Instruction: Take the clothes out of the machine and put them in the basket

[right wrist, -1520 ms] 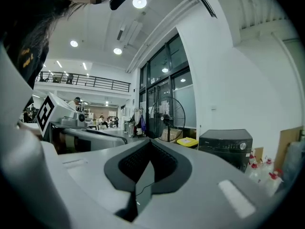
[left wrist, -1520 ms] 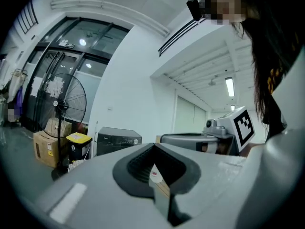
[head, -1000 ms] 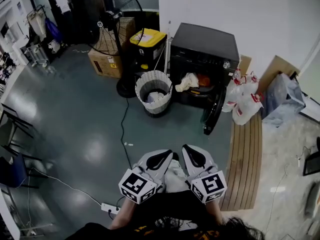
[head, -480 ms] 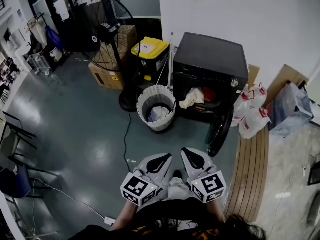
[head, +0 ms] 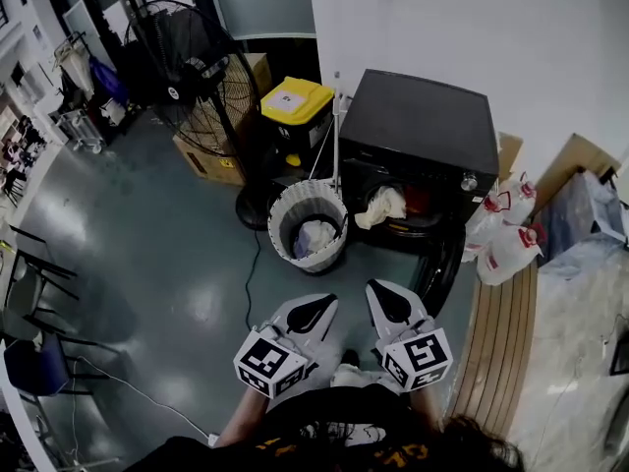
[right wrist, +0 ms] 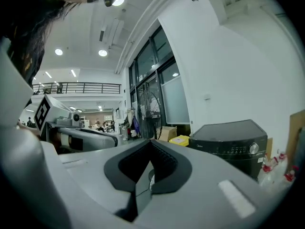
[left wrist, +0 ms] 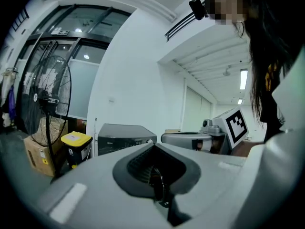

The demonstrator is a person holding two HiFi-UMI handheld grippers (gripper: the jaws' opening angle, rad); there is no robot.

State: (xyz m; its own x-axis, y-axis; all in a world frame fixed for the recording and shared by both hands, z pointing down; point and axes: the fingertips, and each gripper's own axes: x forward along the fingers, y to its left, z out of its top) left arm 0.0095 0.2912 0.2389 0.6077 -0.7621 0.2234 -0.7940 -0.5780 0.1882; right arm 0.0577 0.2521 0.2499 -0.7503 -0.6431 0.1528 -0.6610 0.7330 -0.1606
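- Grey-blue glossy floor (head: pixel 147 234) runs to a white wall.
- Black front-loading washing machine (head: pixel 423 126) stands at that wall, its door (head: pixel 439 264) swung open; the drum is mostly lost in shadow.
- Cream cloth (head: pixel 383 205) droops over the drum's lip, long axis downward.
- White ribbed round basket (head: pixel 314 261) stands upright just left, holding pale clothes.
- Left gripper (head: pixel 324 305) and right gripper (head: pixel 378 293) are clenched on nothing, tips toward the machine, well apart from it.

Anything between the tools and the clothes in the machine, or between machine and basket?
Nothing visible. Only bare floor separates the left tool and right tool from the clothes hanging out of the machine. Its door stands open to the right. The basket sits just left of the opening.
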